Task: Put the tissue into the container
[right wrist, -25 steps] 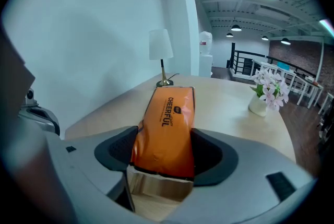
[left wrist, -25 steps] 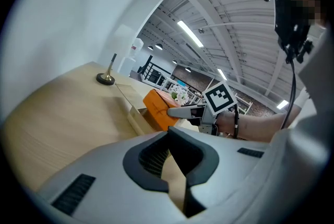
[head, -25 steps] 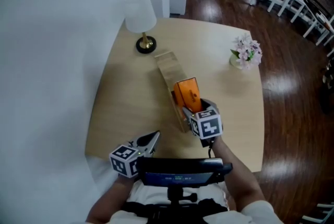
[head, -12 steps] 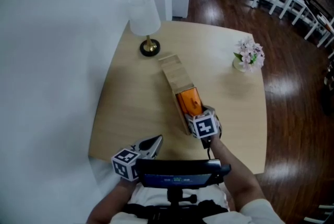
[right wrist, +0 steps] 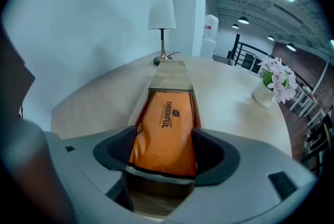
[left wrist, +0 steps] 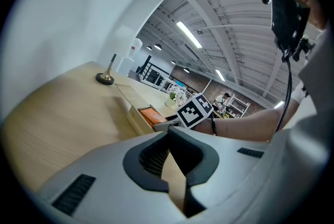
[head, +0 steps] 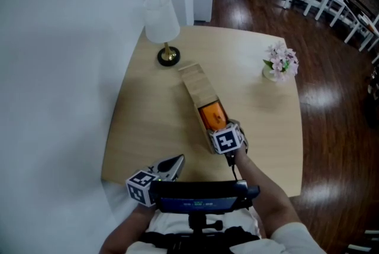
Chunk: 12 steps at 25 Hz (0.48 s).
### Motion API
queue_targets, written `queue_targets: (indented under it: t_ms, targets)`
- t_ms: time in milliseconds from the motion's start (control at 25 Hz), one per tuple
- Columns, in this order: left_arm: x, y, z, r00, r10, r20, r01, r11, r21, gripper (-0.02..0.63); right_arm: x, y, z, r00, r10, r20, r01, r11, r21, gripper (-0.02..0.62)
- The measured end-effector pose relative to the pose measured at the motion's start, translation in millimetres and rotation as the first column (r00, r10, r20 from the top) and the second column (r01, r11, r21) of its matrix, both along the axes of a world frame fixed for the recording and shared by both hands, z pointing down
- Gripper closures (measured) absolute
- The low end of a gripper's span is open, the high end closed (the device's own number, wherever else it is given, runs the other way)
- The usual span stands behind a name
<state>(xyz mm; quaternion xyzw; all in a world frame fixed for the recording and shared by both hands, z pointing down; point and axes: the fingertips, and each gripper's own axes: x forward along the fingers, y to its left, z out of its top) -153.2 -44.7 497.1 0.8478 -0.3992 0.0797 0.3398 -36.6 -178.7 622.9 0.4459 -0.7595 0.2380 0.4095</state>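
1 round pale wooden table (head: 148,122) holds 1 white-shaded lamp (head: 161,19) on a brass base, 1 long wooden container (head: 196,84), 1 orange tissue pack (head: 212,115) and 1 vase of pink flowers (head: 279,61). There are 2 grey handheld tools: the left gripper (head: 173,162) and the right gripper (right wrist: 163,160).

Tissue pack (head: 211,115) lower, inside container (head: 197,84)

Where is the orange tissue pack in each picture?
Head view: orange tissue pack just below centre, at the wooden container's near end.
Left gripper view: small, near the centre.
Right gripper view: big, low centre.
Shared landmark: the lamp, beyond the container's far end.
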Motion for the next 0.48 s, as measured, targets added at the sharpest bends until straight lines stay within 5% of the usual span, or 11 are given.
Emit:
queue_targets:
  t_ms: [200,480]
  targets:
    - [4.3,-2.4,-0.4,1.0,0.007,0.013,-0.007,1.0,0.012,0.612,2.3,-2.2,7.4,0.999,-0.008,-0.033,0.007,1.0,-0.008,0.247]
    - [5.8,-1.2,1.3,1.0,0.002,0.006,-0.002,1.0,-0.002,0.612,1.0,-1.4,-5.3,0.999,0.0,0.053,-0.001,1.0,0.03,0.235]
